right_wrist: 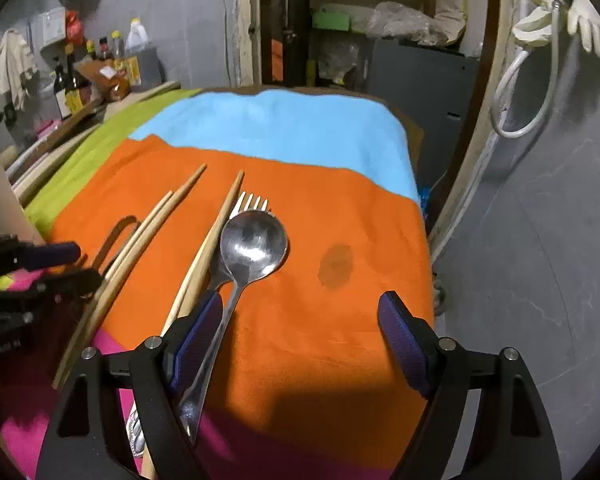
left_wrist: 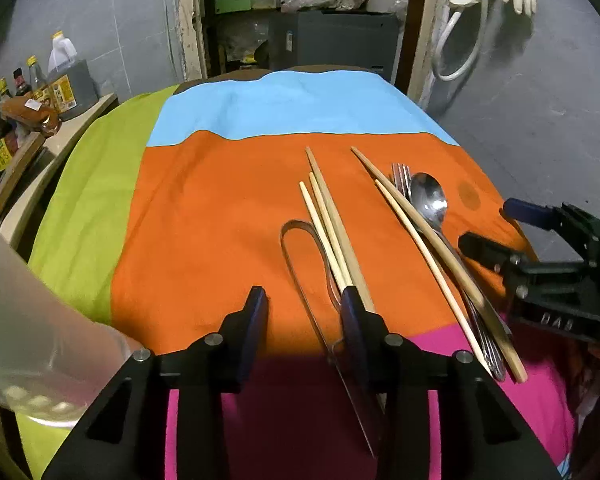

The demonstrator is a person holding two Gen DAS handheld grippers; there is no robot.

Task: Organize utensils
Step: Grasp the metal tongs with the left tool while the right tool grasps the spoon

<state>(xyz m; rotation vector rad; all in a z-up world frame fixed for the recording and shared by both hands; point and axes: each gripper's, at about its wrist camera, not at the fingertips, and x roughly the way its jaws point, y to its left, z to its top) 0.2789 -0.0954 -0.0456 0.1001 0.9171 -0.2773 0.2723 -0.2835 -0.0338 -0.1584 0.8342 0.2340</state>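
Note:
On the orange band of a multicoloured cloth (left_wrist: 204, 220) lie metal tongs (left_wrist: 290, 236), three wooden chopsticks (left_wrist: 324, 208), two more chopsticks (left_wrist: 404, 216), a fork (left_wrist: 400, 176) and a spoon (left_wrist: 428, 196). My left gripper (left_wrist: 304, 304) hovers low over the tongs. One tong arm runs through the gap between its jaws and the pads are not pressing on it. Its right finger covers the near ends of the three chopsticks. My right gripper (right_wrist: 300, 300) is wide open over bare cloth, its left finger beside the handle of the spoon (right_wrist: 254, 246) and of the fork (right_wrist: 252, 202).
Sauce bottles (left_wrist: 32, 88) crowd a counter at the far left. A translucent whitish container (left_wrist: 28, 320) stands close on the left. The cloth has a dark stain (right_wrist: 336, 266). The table's right edge drops to grey floor, and a hose and glove (right_wrist: 580, 28) hang on the wall.

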